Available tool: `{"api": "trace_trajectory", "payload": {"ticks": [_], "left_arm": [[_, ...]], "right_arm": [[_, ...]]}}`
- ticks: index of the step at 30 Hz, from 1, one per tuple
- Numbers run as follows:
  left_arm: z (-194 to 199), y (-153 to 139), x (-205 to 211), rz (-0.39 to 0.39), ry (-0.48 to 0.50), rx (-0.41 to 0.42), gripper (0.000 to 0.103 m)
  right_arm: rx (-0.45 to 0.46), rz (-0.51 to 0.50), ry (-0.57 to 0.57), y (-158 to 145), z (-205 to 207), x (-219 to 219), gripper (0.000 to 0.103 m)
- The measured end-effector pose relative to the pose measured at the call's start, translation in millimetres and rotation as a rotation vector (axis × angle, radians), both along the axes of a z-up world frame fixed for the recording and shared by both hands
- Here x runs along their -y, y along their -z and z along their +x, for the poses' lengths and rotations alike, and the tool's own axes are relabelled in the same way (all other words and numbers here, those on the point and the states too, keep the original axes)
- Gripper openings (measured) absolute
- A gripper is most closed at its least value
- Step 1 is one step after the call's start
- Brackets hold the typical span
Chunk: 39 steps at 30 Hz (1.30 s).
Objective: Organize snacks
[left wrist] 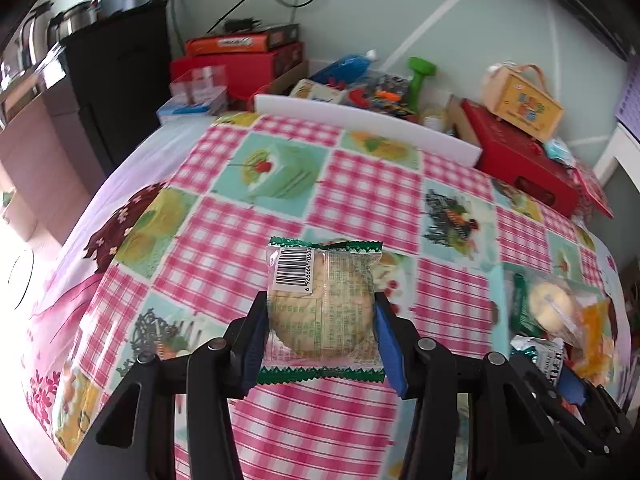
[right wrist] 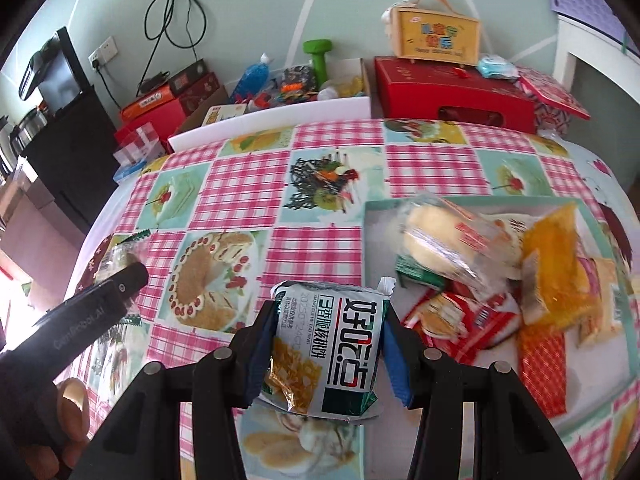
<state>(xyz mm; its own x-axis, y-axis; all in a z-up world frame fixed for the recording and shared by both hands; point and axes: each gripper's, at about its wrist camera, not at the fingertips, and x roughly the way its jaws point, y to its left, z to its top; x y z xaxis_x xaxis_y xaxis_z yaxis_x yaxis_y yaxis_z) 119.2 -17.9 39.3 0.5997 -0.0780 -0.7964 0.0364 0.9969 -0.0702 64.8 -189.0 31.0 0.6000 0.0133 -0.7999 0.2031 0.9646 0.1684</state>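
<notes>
Spread with a pink gingham cloth printed with cakes, the bench (left wrist: 360, 184) is taking up most of the room's middle, while boxes, a green dumbbell (right wrist: 319, 56) and a yellow carry-case (right wrist: 438, 34) are crowding its far edge against the pale wall. Both hands are carrying a snack above the cloth. The left tongs (left wrist: 320, 332) are pinching a clear-wrapped round biscuit (left wrist: 322, 304) by its two sides, barcode up, the blue pads (left wrist: 390, 344) pressing in only as far as the packet's width allows. The right tongs (right wrist: 326, 344) are gripping a white and green snack packet (right wrist: 326, 344) the same way, across its narrow middle, probably so the crinkly ends are hanging free and not slipping. To the right, a shallow white tray (right wrist: 380, 224) is holding a loose heap of wrapped cakes and orange and red packets. I would guess both packets are being moved between that heap and the open cloth for sorting, though which way I cannot tell.
</notes>
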Motion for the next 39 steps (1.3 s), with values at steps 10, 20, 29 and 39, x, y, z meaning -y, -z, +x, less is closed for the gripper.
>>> {"api": "trace_trajectory", "payload": {"ticks": [10, 20, 29, 39], "left_arm": [[-14, -15, 38, -0.016, 0.104, 0.031, 0.051], [-29, -23, 88, -0.020, 0.234, 0.049, 0.051], [-51, -28, 135, 0.003, 0.365, 0.061, 0.051], [-84, -26, 187, 0.036, 0.526, 0.066, 0.051]], "right_arm": [[0.050, 0.027, 0.055, -4, -24, 29, 0.052], [0.068, 0.035, 0.197, -10, -47, 87, 0.052], [0.081, 0.037, 0.377, -14, -80, 149, 0.052], [0.107, 0.030, 0.498, -24, -114, 188, 0.052]]}}
